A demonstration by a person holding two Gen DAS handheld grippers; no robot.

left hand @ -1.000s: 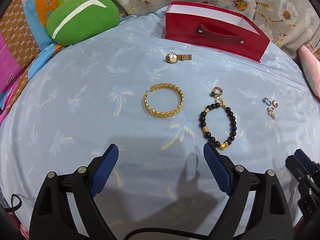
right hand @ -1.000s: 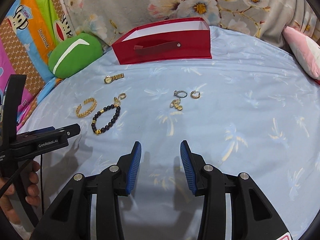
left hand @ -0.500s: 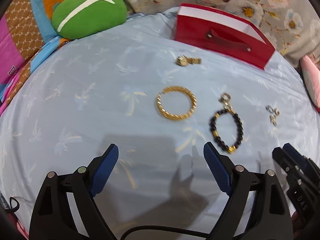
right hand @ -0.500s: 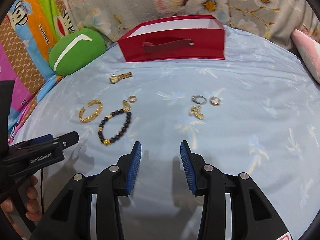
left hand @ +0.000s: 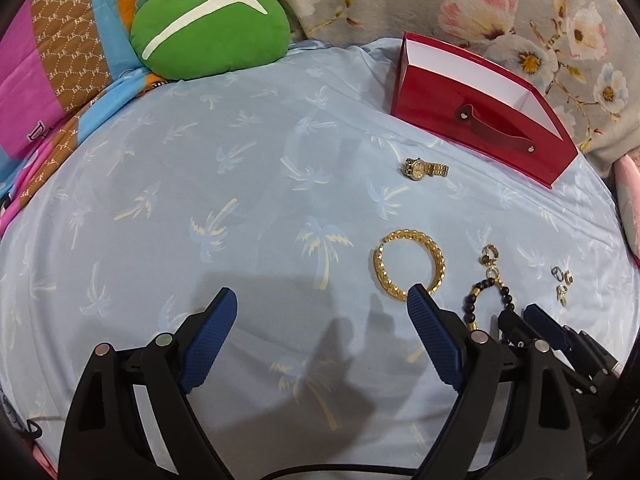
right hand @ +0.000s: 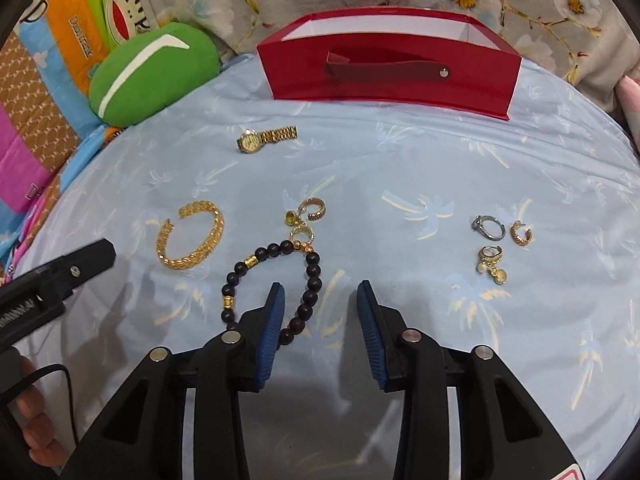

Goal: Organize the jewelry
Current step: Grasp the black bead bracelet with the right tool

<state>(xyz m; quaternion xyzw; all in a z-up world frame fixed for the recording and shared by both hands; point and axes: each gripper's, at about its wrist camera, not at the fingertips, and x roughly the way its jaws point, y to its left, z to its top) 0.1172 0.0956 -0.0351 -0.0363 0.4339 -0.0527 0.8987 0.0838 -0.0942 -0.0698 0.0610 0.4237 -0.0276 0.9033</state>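
Left gripper: jaws spread wide, nothing between the pads, only bare sheet. Its right fingertip overlaps the near rim of the gold bangle in the left wrist view; contact can't be judged.

Right gripper: jaws have just been closing, now a moderate gap, pads pressing on nothing. Its left fingertip sits in front of the black bead bracelet, covering part of the loop's near side; most of the beads lie at 10–11 o'clock from the gap. Not gripped.

Readable text: part of white lettering on the left gripper's body at 9 o'clock in the right wrist view, too cut off to read; "PF" monogram on the brown fabric at 10 o'clock in the left view. Writing on the orange cartoon cushion is blurred.

Count, all lying on the sheet:
- 1 gold watch, 11 o'clock, nearest the box
- 1 gold bangle
- 1 bead bracelet, with small gold rings touching its far end; count unclear
- 3 small rings/earrings clustered at 2 o'clock
- 1 red open box, 12 o'clock, strap handle on its front
- 1 green cushion, 10 o'clock
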